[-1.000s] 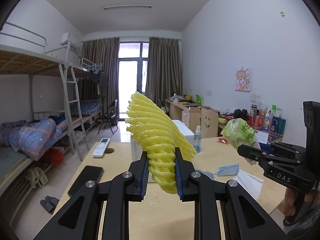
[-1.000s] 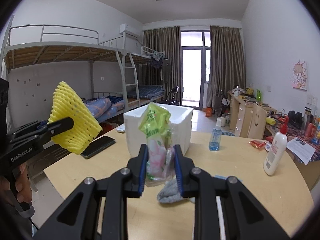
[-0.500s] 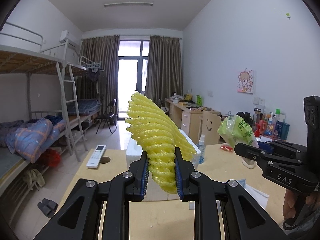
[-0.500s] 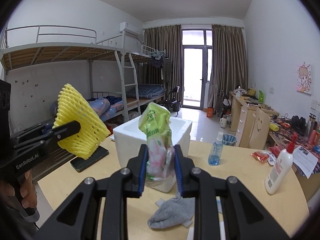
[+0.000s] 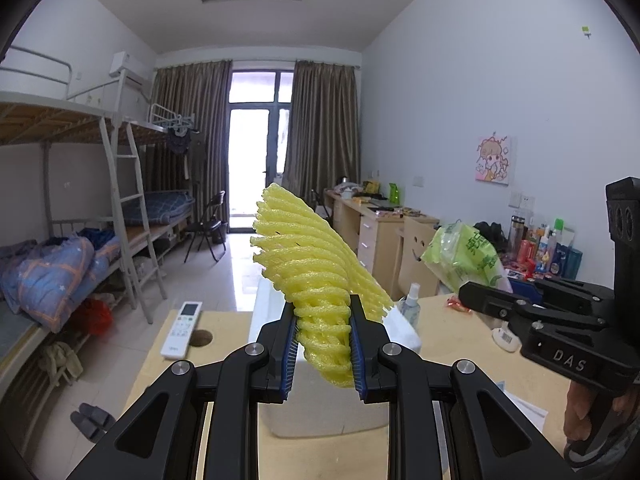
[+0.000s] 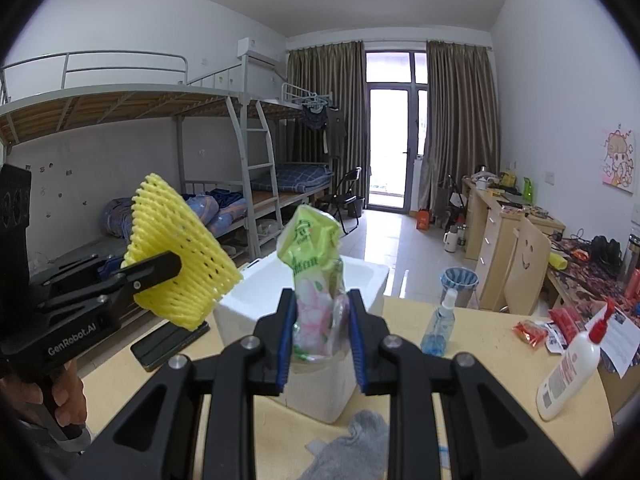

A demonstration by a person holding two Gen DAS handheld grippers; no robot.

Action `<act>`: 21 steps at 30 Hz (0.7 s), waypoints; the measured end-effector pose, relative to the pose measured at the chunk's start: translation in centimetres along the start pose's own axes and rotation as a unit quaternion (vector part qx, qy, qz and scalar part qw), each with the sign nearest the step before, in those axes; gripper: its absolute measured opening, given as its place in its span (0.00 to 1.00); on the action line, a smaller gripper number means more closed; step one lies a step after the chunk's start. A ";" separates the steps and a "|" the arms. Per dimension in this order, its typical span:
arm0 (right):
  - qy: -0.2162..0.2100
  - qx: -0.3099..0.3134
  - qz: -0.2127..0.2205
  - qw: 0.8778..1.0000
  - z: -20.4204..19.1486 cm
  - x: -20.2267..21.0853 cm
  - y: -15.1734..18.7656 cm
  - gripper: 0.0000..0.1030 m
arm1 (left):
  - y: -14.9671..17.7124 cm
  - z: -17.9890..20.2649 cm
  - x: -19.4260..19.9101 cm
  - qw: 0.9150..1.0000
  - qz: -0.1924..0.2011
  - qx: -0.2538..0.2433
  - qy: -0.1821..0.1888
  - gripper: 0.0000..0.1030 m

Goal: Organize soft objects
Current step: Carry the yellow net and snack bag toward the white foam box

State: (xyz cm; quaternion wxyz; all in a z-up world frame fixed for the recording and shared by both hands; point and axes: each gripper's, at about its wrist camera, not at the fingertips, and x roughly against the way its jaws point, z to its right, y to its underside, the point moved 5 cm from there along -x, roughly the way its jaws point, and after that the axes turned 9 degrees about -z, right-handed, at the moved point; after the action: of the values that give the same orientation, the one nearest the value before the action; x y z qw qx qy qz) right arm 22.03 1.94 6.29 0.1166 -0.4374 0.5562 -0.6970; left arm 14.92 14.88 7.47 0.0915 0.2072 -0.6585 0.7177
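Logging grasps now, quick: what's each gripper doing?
Left gripper: closed on the yellow foam net.
Right gripper: closed on the green plastic packet.

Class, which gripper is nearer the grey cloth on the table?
Right. The right gripper hangs just above the grey cloth; the left gripper is up to its left.

You're working in a shared dorm room: metal bunk beds (image 6: 168,104) with ladders line the wall left of the curtained balcony door (image 6: 390,140), and wooden study desks (image 6: 496,220) cluttered with bottles stand to its right, under a cartoon poster (image 6: 618,160).
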 end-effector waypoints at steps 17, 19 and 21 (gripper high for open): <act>-0.004 0.018 -0.014 1.000 0.4 -4.7 -2.7 0.28 | -2.6 -1.3 -5.1 1.000 -0.018 -0.003 -0.003 0.23; -0.004 0.016 -0.017 1.000 0.7 -5.2 -2.8 0.28 | -2.9 -1.3 -5.8 1.000 -0.023 -0.001 -0.001 0.23; -0.005 0.013 -0.021 1.000 1.1 -5.7 -2.8 0.28 | -3.1 -1.3 -6.4 1.000 -0.027 -0.002 0.001 0.23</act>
State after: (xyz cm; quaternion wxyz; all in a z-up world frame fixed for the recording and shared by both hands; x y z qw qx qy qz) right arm 27.09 5.90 6.00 0.1104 -0.4505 0.5371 -0.7045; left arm 21.67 17.43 7.57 0.1119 0.2234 -0.6544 0.7137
